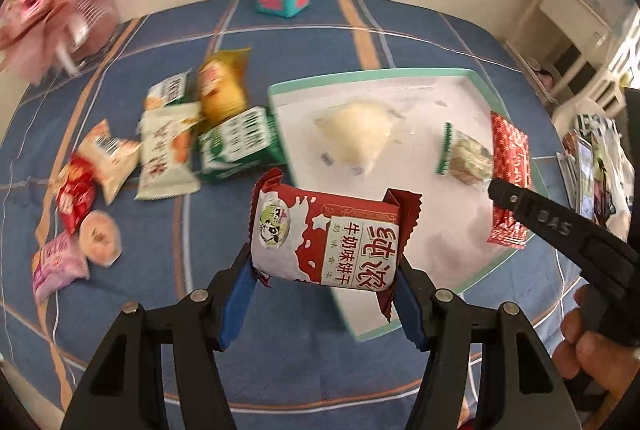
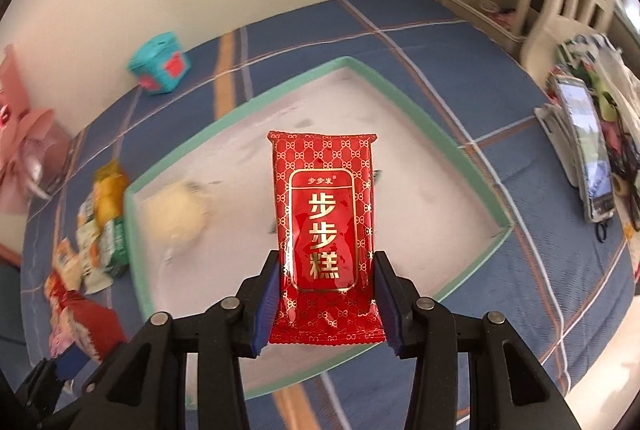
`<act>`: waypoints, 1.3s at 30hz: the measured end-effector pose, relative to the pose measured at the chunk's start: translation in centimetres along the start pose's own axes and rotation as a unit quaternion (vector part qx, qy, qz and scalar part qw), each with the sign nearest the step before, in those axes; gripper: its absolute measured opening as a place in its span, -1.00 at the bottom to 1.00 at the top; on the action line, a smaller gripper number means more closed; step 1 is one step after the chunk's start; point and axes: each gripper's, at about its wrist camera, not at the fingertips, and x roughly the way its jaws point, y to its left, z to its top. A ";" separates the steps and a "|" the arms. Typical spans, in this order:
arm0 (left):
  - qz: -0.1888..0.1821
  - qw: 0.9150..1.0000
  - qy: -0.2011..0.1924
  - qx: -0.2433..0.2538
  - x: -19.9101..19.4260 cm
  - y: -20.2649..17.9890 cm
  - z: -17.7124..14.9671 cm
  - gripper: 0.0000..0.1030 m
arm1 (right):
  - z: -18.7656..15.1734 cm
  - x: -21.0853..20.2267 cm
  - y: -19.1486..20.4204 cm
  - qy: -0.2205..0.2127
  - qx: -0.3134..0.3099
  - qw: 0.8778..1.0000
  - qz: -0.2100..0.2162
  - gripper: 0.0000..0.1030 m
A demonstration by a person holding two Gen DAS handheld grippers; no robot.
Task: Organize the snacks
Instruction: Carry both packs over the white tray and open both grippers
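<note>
Snacks, loose, lie in a heap (image 1: 160, 146) on the blue plaid cloth (image 1: 304, 358), ahead and to the left of the left gripper (image 1: 324, 278); their print is too blurred to read. Left gripper: blue pads clamped on the short sides of a red-and-white biscuit pack (image 1: 324, 238), held crosswise, label upside down to the camera, reading 牛奶味饼干 under two larger characters, the first 纯. It points steeply down above the near left corner of the mint-rimmed tray (image 1: 276, 90). In the tray, ahead of it: a pale bun in clear wrap (image 1: 356, 134), then a green-edged wafer pack (image 1: 464, 158), writing illegible. Right gripper (image 2: 326, 282): jaws narrow, pressed on the long edges of a red pouch (image 2: 324, 214) with gold lattice print, upright, reading 步步糕, small 步步发 above. It also tilts steeply down, over the tray (image 2: 472, 166) middle. A hand (image 1: 596, 350) grips its handle at lower right in the left view. A teal cube box (image 2: 160, 70) sits far ahead left.
</note>
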 end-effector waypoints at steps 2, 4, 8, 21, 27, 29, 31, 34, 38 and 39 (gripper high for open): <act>-0.004 1.000 -0.006 0.013 0.2 -0.9 0.3 0.25 | 0.3 0.5 -0.6 0.000 0.007 1.000 -0.010 -0.09; -0.009 1.000 -0.010 0.027 0.4 -1.9 0.6 0.25 | 0.4 0.9 -1.1 0.001 0.015 1.000 -0.009 -0.09; -0.015 0.998 -0.013 0.057 1.4 -4.2 0.9 0.25 | 0.6 1.4 -1.9 -0.003 0.028 0.999 -0.018 -0.09; 0.003 0.995 0.019 0.100 5.1 -6.4 0.7 0.28 | 0.7 2.0 -3.5 -0.019 0.048 0.998 -0.031 -0.09; 0.007 0.995 0.022 0.100 5.0 -6.4 0.5 0.42 | 0.5 2.1 -2.9 -0.016 0.040 0.999 -0.024 0.02; 0.011 0.994 0.024 0.103 5.1 -6.6 0.5 0.47 | 0.4 2.1 -2.8 -0.016 0.035 0.999 -0.029 0.07; 0.013 0.994 0.022 0.105 5.1 -6.7 0.5 0.49 | 0.3 2.1 -2.8 -0.014 0.034 0.999 -0.029 0.13; 0.014 0.995 0.018 0.100 4.8 -6.5 0.5 0.59 | 0.2 2.1 -2.9 -0.013 0.031 0.999 -0.031 0.23; 0.017 0.996 0.011 0.090 4.3 -6.1 0.6 0.78 | 0.1 1.9 -3.0 -0.013 0.030 0.999 -0.030 0.39; 0.019 0.996 0.010 0.088 4.2 -6.0 0.6 0.79 | 0.0 1.8 -3.0 -0.013 0.030 0.999 -0.030 0.44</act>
